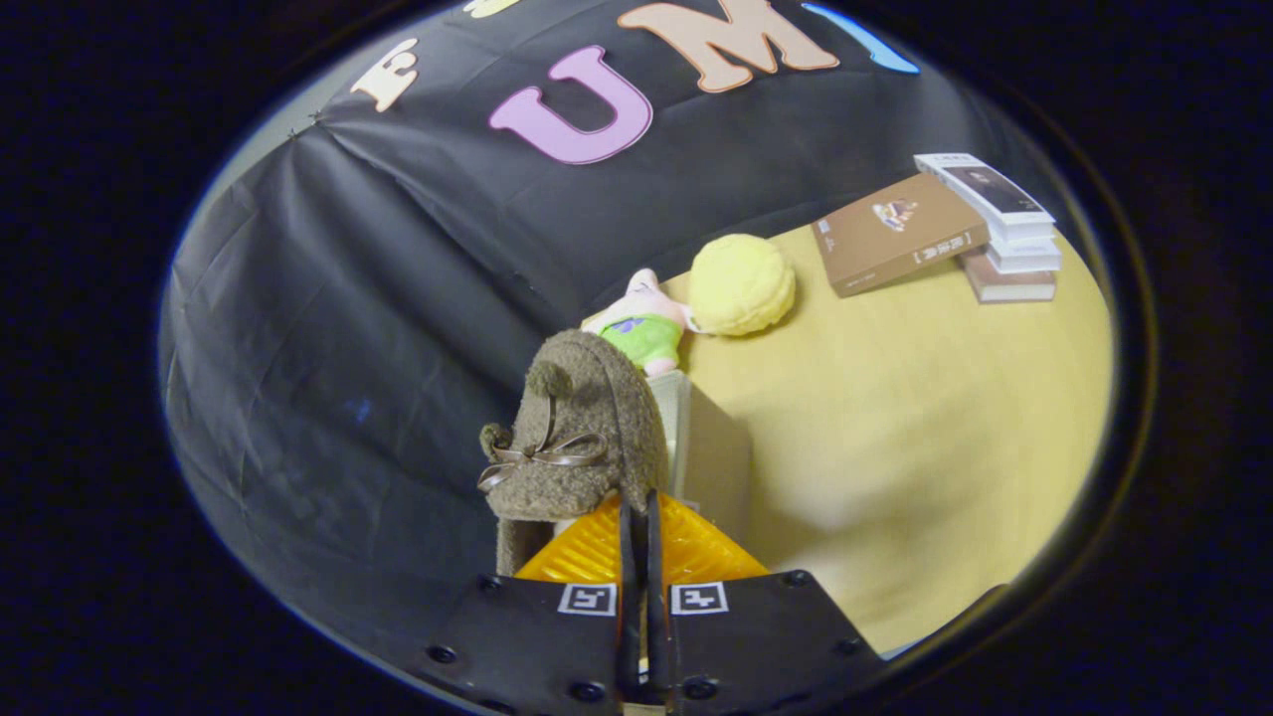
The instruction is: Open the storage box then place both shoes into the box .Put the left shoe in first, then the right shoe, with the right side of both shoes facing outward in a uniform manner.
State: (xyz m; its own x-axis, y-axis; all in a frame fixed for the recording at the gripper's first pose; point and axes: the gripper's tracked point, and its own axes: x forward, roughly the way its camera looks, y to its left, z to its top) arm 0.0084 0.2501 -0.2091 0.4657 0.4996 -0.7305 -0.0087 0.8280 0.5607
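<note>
Surface: a yellow table (925,418) against a black cloth wall (328,318).
Gripper (641,517): fingers clenched on the heel edge of a fuzzy brown shoe (582,438), which hangs toe-up with a ribbon bow.
Box (711,447): pale, just beyond the shoe.
Far side: plush toy (646,328), yellow cushion (741,283), books (955,234).

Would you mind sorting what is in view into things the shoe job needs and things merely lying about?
Job: the gripper, shut on the brown fuzzy shoe; the pale storage box just ahead.
Lying about: plush doll, yellow cushion, brown book, stacked books.
</note>
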